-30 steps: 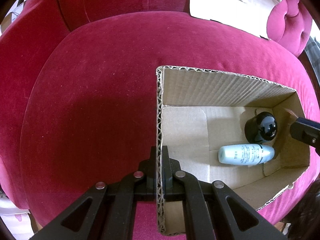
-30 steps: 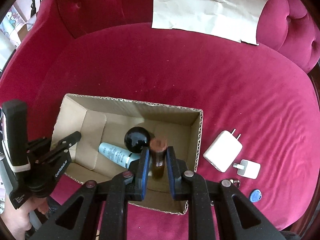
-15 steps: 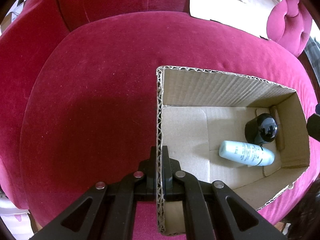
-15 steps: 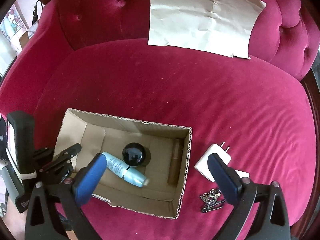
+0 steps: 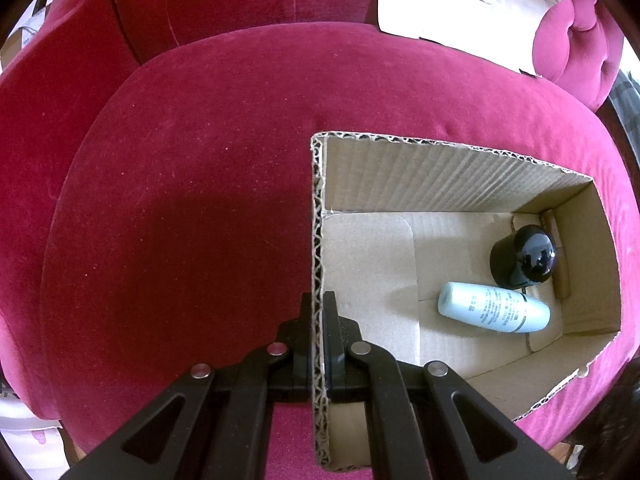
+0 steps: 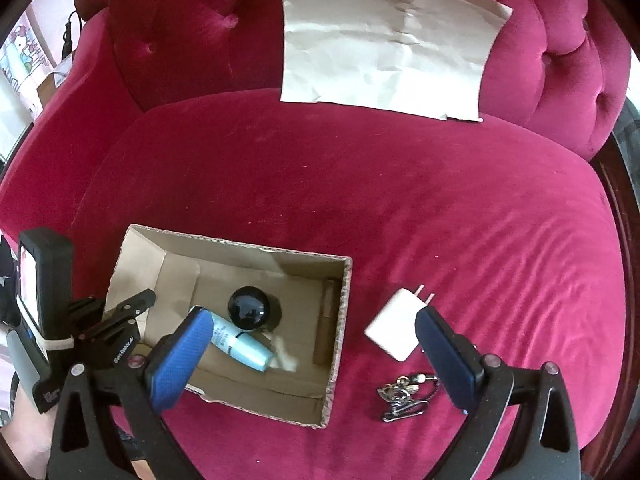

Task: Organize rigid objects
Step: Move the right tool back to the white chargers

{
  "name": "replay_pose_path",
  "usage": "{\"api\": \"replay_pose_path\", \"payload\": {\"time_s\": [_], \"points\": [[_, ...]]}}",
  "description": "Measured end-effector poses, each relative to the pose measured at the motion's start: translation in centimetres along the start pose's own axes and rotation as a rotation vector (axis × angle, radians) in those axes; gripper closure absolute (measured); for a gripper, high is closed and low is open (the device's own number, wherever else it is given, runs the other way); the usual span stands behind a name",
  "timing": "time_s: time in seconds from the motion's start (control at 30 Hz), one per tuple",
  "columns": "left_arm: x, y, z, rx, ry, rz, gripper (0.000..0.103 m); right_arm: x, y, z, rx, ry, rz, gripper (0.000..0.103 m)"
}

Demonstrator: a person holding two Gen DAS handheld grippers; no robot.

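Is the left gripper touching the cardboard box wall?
Touching. The left wrist view shows the left gripper shut on the corrugated edge of the cardboard box, with a finger pressed against each face of the wall and no gap visible.

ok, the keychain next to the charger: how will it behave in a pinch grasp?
Keychain is linked rings, a clip and a small chain, so it will probably dangle floppy rather than lift rigid. It lies low on the soft velvet cushion, so pads may slip off thin metal or press into fabric.

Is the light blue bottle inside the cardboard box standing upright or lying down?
Lying down. The light blue bottle rests on its side on the floor of the cardboard box, beside the black round object.
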State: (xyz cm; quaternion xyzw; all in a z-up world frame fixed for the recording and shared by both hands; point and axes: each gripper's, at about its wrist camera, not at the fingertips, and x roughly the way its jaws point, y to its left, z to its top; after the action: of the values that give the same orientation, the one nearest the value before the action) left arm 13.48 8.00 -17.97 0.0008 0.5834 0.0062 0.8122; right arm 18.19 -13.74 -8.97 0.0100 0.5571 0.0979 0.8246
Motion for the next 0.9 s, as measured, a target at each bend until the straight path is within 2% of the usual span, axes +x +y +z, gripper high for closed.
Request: {"api": "replay_pose_path", "payload": {"time_s": [0.4,0.9], "points": [[-0.1,-0.4,-0.1,-0.001,-0.005,0.008,0.1,-1.6,-5.8,-0.3,0.072,-0.021,-0.046,0.0],[0.0,-0.9,-0.3,-0.002,-0.01,0.013,0.1,0.5,-11.7,-3.0,0.152,0.001,-0.121,0.0]]}}
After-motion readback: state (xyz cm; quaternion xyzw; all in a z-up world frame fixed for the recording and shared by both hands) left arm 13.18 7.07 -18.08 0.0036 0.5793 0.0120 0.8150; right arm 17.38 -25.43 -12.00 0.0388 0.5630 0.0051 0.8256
